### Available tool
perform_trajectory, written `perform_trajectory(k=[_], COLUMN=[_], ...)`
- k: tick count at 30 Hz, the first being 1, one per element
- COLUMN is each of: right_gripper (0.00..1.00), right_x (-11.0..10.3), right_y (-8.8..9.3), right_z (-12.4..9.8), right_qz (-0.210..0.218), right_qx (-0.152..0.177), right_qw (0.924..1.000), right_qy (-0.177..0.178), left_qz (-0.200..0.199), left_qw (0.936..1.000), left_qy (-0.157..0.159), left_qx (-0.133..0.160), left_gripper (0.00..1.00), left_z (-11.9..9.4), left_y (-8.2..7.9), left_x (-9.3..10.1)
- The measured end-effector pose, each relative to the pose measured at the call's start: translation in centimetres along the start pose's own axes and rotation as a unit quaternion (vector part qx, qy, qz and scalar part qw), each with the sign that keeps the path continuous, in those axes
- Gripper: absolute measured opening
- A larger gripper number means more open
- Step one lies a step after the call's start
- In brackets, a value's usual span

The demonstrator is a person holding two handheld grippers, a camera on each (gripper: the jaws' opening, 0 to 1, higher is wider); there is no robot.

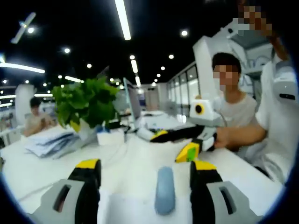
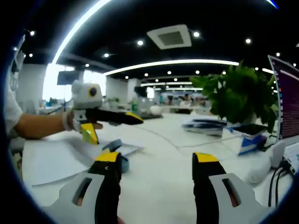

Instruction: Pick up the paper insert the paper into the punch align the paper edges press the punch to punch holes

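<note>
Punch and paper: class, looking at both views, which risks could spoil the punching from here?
1. The left gripper straddles the blue punch with jaws wide open; closing off-centre may nudge it.
2. The paper lies loose under the punch, so it may slide and misalign.
3. The right gripper hangs open near a cable, which might snag.

My right gripper (image 2: pixel 156 175) hangs above the white desk (image 2: pixel 163 154), jaws spread wide apart with nothing between them. My left gripper (image 2: pixel 112 122) hovers over the paper (image 2: pixel 56 158) near the desk's left edge. A potted plant (image 2: pixel 238 100) stands toward the right edge.
</note>
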State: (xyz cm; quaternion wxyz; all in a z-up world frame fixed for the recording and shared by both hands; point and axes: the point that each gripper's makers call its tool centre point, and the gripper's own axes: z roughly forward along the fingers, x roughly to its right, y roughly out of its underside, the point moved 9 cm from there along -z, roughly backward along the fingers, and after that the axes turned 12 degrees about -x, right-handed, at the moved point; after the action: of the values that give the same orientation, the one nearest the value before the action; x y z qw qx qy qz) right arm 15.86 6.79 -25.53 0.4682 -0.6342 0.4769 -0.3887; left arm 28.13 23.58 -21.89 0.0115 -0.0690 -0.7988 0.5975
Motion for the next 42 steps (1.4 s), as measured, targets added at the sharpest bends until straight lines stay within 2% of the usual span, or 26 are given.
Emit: perform_trajectory(k=[4,6,10,13,14,22,27,32,35,36,38,39,42], right_gripper=[0.65,0.65,0.61,0.65,0.63,0.61,0.55,0.55,0.55,0.54,0.54,0.54,0.5], right_x=[-0.2,-0.7,-0.8,-0.9,-1.0,-1.5,-1.4,-1.6,-1.7,-1.9,-1.8,-1.8,-1.3], right_y=[0.0,0.0,-0.1,-0.2,-0.1,-0.1,0.1,0.3,0.3,0.2,0.4,0.5,0.8], right_z=[0.0,0.0,-0.1,0.0,0.0,0.1,0.2,0.5,0.7,0.7,0.8,0.9,1.8], right_qz=[-0.004,0.007,-0.011,-0.013,-0.013,-0.016,-0.014,-0.019,0.0,0.002,0.0,-0.006,-0.065], right_qx=[0.0,-0.001,0.005,0.003,0.002,-0.008,-0.017,-0.031,-0.038,-0.035,-0.044,-0.051,-0.081], right_qw=[1.0,0.9995,0.9995,0.9996,0.9995,0.9992,0.9988,0.9975,0.9937,0.9902,0.9859,0.9845,0.9761], right_qy=[-0.007,-0.032,-0.028,-0.025,-0.029,-0.035,-0.043,-0.061,-0.106,-0.135,-0.161,-0.168,-0.191], left_qz=[-0.005,-0.006,-0.021,-0.042,-0.047,-0.039,-0.044,-0.044,-0.036,-0.032,-0.034,-0.036,-0.044], left_qw=[0.9999,0.9995,0.9982,0.9963,0.9955,0.9924,0.9924,0.9922,0.9924,0.9918,0.9911,0.991,0.9907], left_qy=[-0.014,-0.029,-0.051,-0.062,-0.065,-0.071,-0.069,-0.068,-0.063,-0.064,-0.064,-0.064,-0.062], left_qx=[0.002,-0.006,-0.022,-0.042,-0.049,-0.093,-0.092,-0.095,-0.1,-0.106,-0.112,-0.112,-0.113], left_gripper=[0.81,0.82,0.78,0.78,0.78,0.78,0.78,0.76,0.76,0.76,0.76,0.76,0.75], left_z=[-2.7,-4.4,-7.4,-9.3,-9.8,-11.7,-12.1,-12.3,-12.1,-12.0,-12.0,-12.0,-12.1], left_y=[-0.1,0.6,3.0,5.2,6.0,8.1,8.9,9.3,9.3,9.4,9.6,9.6,9.7], left_x=[1.1,1.8,2.8,2.6,2.7,3.3,2.8,2.1,2.6,2.7,2.6,2.5,2.4])
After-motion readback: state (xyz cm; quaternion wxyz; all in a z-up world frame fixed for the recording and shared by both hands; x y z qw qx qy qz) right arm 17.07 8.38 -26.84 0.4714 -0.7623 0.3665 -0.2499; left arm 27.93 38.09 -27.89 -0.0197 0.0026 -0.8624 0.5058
